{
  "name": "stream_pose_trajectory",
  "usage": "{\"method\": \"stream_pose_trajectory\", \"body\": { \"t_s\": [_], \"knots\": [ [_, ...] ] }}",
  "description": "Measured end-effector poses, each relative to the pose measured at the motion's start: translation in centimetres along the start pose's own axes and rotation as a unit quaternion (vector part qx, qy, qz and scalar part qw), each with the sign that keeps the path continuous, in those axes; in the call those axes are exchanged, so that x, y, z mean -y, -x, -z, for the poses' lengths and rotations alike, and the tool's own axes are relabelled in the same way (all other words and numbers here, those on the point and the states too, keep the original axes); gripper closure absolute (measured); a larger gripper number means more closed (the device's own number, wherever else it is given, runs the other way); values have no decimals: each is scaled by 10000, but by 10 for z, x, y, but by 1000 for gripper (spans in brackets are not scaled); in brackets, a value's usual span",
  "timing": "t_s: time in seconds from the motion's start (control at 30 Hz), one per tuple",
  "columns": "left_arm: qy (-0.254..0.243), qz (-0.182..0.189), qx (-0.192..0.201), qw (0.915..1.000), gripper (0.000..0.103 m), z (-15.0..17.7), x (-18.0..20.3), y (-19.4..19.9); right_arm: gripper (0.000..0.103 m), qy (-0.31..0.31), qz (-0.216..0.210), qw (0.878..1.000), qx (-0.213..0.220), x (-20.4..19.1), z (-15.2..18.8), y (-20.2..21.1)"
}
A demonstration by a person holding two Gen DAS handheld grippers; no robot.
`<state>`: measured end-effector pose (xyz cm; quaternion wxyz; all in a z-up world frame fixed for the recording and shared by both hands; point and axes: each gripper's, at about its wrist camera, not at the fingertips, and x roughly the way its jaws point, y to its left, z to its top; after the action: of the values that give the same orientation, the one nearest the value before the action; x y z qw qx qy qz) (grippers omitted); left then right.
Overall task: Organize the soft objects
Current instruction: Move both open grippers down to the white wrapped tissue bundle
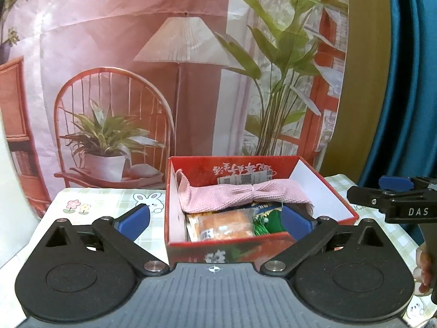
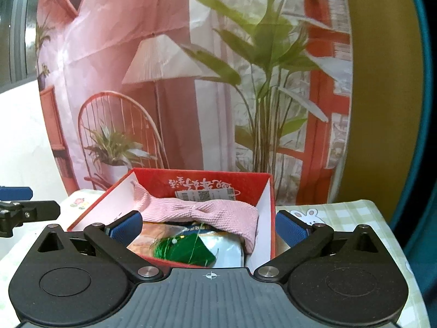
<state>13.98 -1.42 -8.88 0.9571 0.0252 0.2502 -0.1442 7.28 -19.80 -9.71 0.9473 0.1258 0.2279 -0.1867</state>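
Left wrist, packets (image 1: pixel 221 224) half-hidden under cloth (image 1: pixel 240 195)

Soft, even, bright light; strong fisheye bending toward dark corners, a washed-out white patch at the left edge, backdrop slightly blurred

One red box (image 1: pixel 218 246), one pink cloth (image 1: pixel 240 195), one green tassel (image 2: pixel 188 248), two tools (image 1: pixel 215 220)

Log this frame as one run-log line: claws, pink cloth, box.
left claw: open, empty | right claw: open, empty | pink cloth: draped across contents inside red box | box on checked tablecloth
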Motion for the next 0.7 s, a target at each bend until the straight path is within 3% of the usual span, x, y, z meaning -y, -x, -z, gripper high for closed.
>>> {"method": "stream_pose_trajectory", "body": {
  "t_s": [0.13,0.3,0.5,0.7],
  "knots": [
    [107,-12,96,9999,0,13,3,14,0,-175,113,9997,91,5,15,16],
    [283,89,214,9993,0,31,1,26,0,-329,543,9980,67,9,39,26],
    [447,46,239,9987,0,50,-4,29,0,-313,426,9986,20,8,65,35],
    [506,59,-8,9987,0,69,-7,24,0,-98,190,9998,-30,-3,84,37]
  ]
}}
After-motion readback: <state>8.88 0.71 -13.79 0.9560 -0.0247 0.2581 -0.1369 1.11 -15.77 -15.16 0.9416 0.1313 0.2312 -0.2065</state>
